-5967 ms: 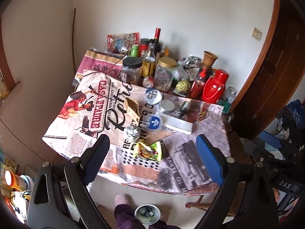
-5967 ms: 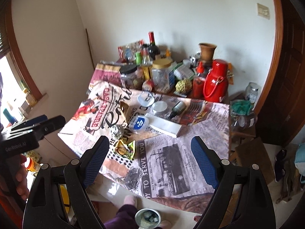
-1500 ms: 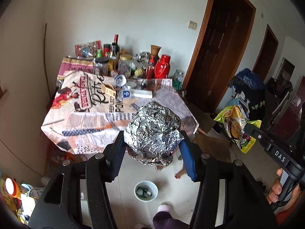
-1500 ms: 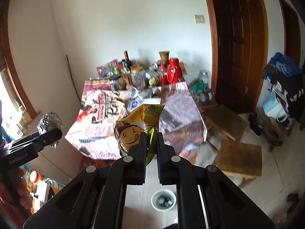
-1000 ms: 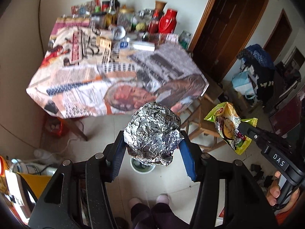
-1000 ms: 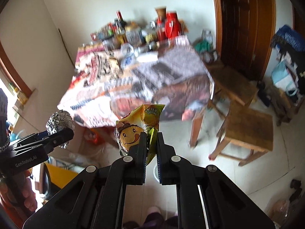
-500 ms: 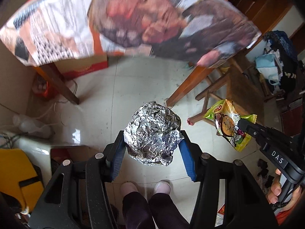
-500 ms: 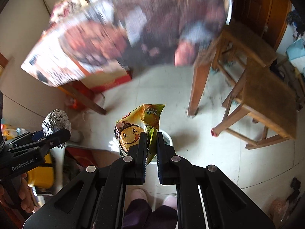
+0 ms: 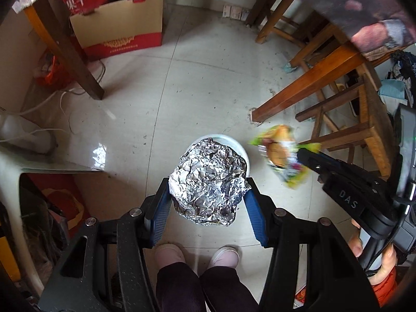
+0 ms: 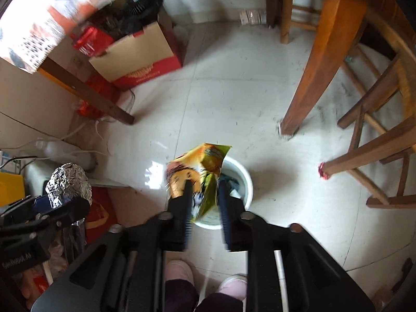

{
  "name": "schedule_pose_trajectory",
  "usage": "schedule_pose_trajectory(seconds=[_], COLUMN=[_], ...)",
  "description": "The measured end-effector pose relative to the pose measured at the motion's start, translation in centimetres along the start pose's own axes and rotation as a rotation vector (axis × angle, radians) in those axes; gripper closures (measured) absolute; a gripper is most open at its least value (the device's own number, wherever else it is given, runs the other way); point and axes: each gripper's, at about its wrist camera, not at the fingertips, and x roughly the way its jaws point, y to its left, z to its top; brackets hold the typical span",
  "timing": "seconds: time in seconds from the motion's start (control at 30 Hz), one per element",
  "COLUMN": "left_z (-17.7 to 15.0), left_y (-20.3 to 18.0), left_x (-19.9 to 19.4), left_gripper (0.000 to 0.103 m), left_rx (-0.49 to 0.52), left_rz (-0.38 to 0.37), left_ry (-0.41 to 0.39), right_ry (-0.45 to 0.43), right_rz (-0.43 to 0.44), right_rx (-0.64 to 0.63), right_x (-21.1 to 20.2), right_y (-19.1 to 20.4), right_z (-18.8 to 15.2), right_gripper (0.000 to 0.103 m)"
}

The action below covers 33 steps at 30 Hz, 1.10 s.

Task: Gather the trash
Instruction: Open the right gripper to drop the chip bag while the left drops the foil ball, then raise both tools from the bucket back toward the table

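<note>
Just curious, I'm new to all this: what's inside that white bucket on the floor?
In the right wrist view, the white bucket shows only a bit of crumpled bluish and pale scraps. The yellow snack wrapper and the right hand-held gripper cover the rest, so its other contents can't be seen.

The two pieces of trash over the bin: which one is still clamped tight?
The foil ball, pinched between the left gripper's blue pads. The yellow snack wrapper sits loose in the right gripper, whose jaws have just been opening.
</note>
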Motion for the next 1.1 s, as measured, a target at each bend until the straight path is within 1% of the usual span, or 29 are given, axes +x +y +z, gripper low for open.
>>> schedule_pose_trajectory(seconds=[0.07,0.13,0.2,0.37,0.47,0.53,0.63,0.73,0.83,0.93,1.0,1.03,1.1], left_z=[0.1,0.1,0.2,0.7,1.2,1.5,1.6,1.6,1.8,2.3,2.9,3.1,3.7], left_y=[0.2,0.1,-0.2,-1.9,-2.9,-3.4,-4.0,-4.4,-4.7,-5.4,-5.7,-5.8,-6.2], left_x=[1.4,2.3,3.4,5.8,7.0,7.5,7.4,6.3,4.0,0.4,-3.2,-4.4,-8.9], left_gripper=[0.049,0.049,0.049,0.049,0.046,0.046,0.046,0.046,0.046,0.046,0.046,0.046,0.046], left_rx=[-0.005,-0.006,0.001,0.047,0.062,0.054,0.073,0.089,0.109,0.129,0.135,0.136,0.141], left_rz=[-0.001,-0.008,-0.015,-0.027,-0.036,-0.039,-0.02,-0.011,0.001,0.011,0.011,0.01,0.008], left_ry=[0.011,0.024,0.04,0.078,0.114,0.132,0.144,0.147,0.138,0.115,0.087,0.079,0.04], right_ry=[0.006,-0.004,0.004,0.011,0.007,0.006,0.002,-0.014,-0.033,-0.058,-0.081,-0.093,-0.121], right_rz=[-0.007,-0.007,-0.015,-0.03,-0.039,-0.046,-0.05,-0.05,-0.046,-0.044,-0.041,-0.041,-0.039], right_rx=[0.008,0.016,0.022,0.058,0.075,0.076,0.086,0.089,0.089,0.083,0.078,0.075,0.068], right_x=[0.6,0.6,0.6,0.2,-0.4,-0.7,-1.4,-2.8,-5.1,-8.2,-11.0,-12.3,-15.2], right_y=[-0.2,-0.5,-0.8,-2.6,-3.1,-3.2,-3.2,-2.9,-2.3,-1.2,-0.2,0.4,1.5], right_z=[0.0,-0.3,-0.5,-1.0,-1.1,-1.1,-0.9,-0.4,0.1,1.0,1.6,1.8,2.4], right_gripper=[0.053,0.052,0.052,0.052,0.052,0.052,0.052,0.052,0.052,0.052,0.052,0.052,0.052])
